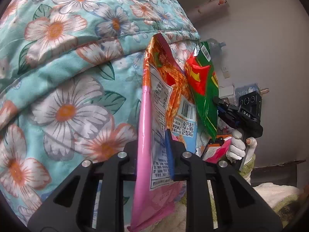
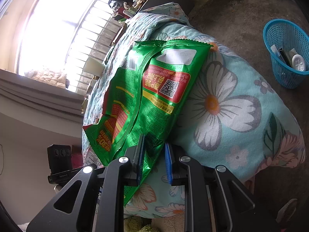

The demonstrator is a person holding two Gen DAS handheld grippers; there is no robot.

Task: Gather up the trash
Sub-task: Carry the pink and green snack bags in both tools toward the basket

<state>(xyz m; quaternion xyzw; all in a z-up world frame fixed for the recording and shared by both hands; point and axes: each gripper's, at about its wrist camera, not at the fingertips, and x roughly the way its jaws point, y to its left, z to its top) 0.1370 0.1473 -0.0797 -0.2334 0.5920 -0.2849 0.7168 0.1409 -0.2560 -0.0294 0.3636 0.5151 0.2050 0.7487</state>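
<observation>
A: What have you got in your left gripper (image 1: 154, 154)?

B: You're clenching a pink and orange snack bag (image 1: 160, 104) with it. The bag stands upright between the pads, its torn top up against the floral quilt (image 1: 63, 77) that fills the left of that view.

A: And just to the right of that bag?

B: The green bag (image 1: 204, 89). It hangs beside the pink one, touching or just overlapping its right edge. Your right gripper (image 1: 219, 104) pinches it low on its right edge, and your gloved hand (image 1: 237, 145) wraps the handle below.

A: Anything under that hand?

B: Some orange and pink packaging (image 1: 216, 147), too hidden to name. A towel (image 1: 274, 193) lies at the lower right.

A: Now the right wrist view, from the left.

B: A bright barred window (image 2: 58, 31) comes first, with the left gripper's camera block (image 2: 58, 154) low down beside it. In the middle the green bag (image 2: 154, 96) lies flat across the view, printed back toward you, over the quilt (image 2: 231, 106).

A: Is the right gripper (image 2: 154, 162) shut on it?

B: Yes. The left blue pad presses the foil; the bag's lower corner is grasped between the two fingers.

A: Far right?

B: A blue basket (image 2: 278, 65) stands on the floor (image 2: 231, 13), well apart from the bed, with a few items inside.
</observation>
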